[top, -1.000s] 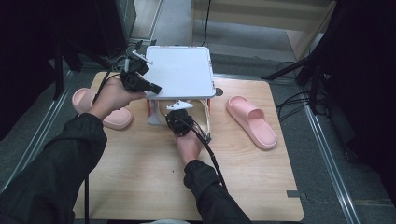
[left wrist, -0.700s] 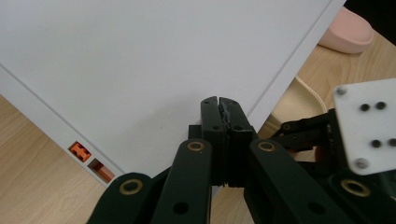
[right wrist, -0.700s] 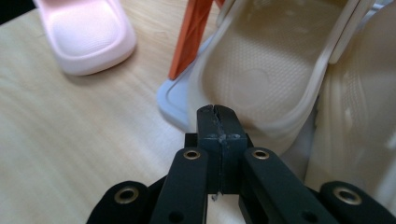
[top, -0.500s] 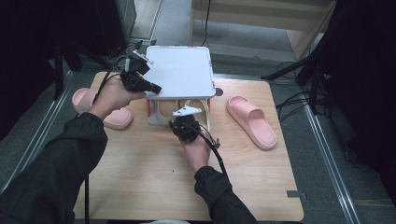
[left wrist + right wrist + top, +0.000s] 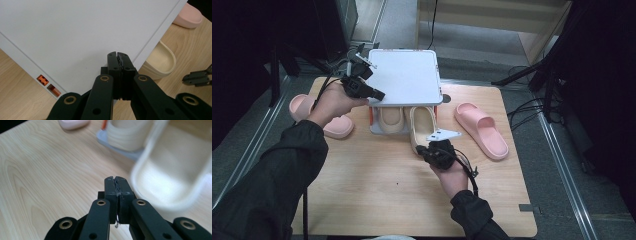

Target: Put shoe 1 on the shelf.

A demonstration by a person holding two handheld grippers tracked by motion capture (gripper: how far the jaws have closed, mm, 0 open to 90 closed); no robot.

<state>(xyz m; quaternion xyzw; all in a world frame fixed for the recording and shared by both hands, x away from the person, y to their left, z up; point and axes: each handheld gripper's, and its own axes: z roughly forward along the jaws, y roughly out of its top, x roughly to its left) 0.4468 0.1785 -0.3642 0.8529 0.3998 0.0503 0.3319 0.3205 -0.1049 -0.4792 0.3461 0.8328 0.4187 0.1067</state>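
Right gripper (image 5: 424, 151), jaws closed and empty, has drawn back from the white two-tier plastic shoe rack (image 5: 404, 75), leaving the cream foam slipper (image 5: 422, 125) half out. Left gripper (image 5: 377, 95), also closed, steadies the rack's top.

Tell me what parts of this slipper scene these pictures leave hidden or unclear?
- High view: the white flat shelf top hides the toes of the two cream slippers beneath it.
- High view: the person's left hand covers part of a pink slipper.
- Right gripper view: the nearest cream slipper is blurred and cut off at the right edge.
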